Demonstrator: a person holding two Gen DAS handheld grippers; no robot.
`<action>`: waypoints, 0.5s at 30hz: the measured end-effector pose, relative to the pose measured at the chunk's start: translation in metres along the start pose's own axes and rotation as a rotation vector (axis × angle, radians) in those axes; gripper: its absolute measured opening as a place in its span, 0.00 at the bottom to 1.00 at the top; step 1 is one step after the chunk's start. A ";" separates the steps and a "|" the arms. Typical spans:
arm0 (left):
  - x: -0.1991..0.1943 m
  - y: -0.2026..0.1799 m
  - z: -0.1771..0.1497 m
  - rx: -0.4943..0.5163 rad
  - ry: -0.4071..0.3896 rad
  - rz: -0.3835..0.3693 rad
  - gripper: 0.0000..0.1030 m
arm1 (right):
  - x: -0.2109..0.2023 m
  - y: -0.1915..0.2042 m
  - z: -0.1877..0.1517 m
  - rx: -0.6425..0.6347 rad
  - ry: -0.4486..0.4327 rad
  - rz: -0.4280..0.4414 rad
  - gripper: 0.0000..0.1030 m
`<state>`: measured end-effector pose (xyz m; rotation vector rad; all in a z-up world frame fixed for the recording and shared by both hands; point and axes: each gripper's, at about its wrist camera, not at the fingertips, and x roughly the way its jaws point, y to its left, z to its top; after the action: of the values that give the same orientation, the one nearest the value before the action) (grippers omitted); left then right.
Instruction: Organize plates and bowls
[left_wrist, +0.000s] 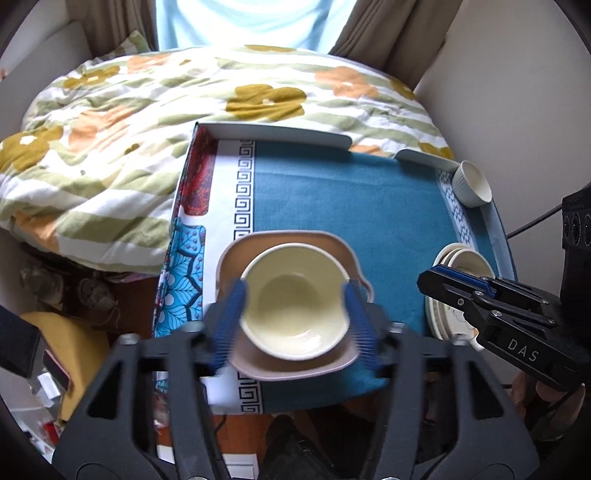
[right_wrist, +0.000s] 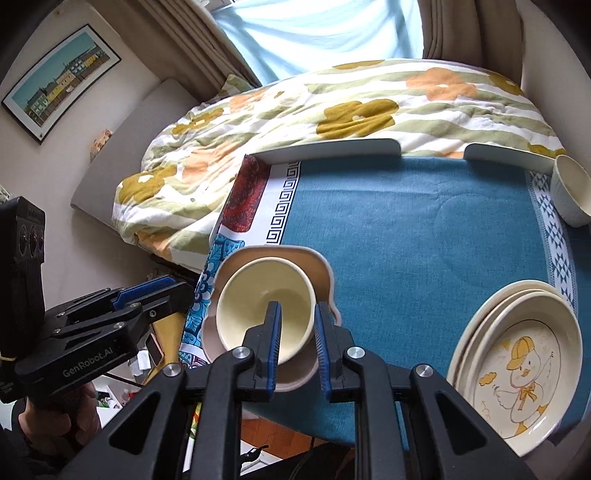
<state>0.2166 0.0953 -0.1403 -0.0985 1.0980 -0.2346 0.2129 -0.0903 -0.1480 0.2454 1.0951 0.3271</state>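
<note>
The cream bowl (left_wrist: 293, 302) sits in the pink square dish (left_wrist: 288, 354) at the table's (left_wrist: 369, 192) near-left edge, so the left gripper (left_wrist: 293, 325), spread wide around it, or the empty, nearly clenched right gripper (right_wrist: 297, 347), could nudge both off.

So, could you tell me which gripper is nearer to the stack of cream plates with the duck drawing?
Right. The right gripper hovers directly over the stack of cream plates; the left gripper straddles the cream bowl on the pink dish, further off.
</note>
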 end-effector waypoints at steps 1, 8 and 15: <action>-0.006 -0.007 0.002 0.011 -0.036 -0.001 1.00 | -0.010 -0.006 -0.001 0.017 -0.019 -0.012 0.27; -0.009 -0.068 0.022 0.104 -0.074 -0.135 0.99 | -0.085 -0.078 -0.014 0.167 -0.167 -0.128 0.98; 0.001 -0.154 0.070 0.186 -0.103 -0.239 0.99 | -0.144 -0.156 0.004 0.243 -0.219 -0.248 0.98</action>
<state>0.2580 -0.0569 -0.0800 -0.0743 0.9569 -0.5396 0.1780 -0.2895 -0.0822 0.3489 0.9354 -0.0555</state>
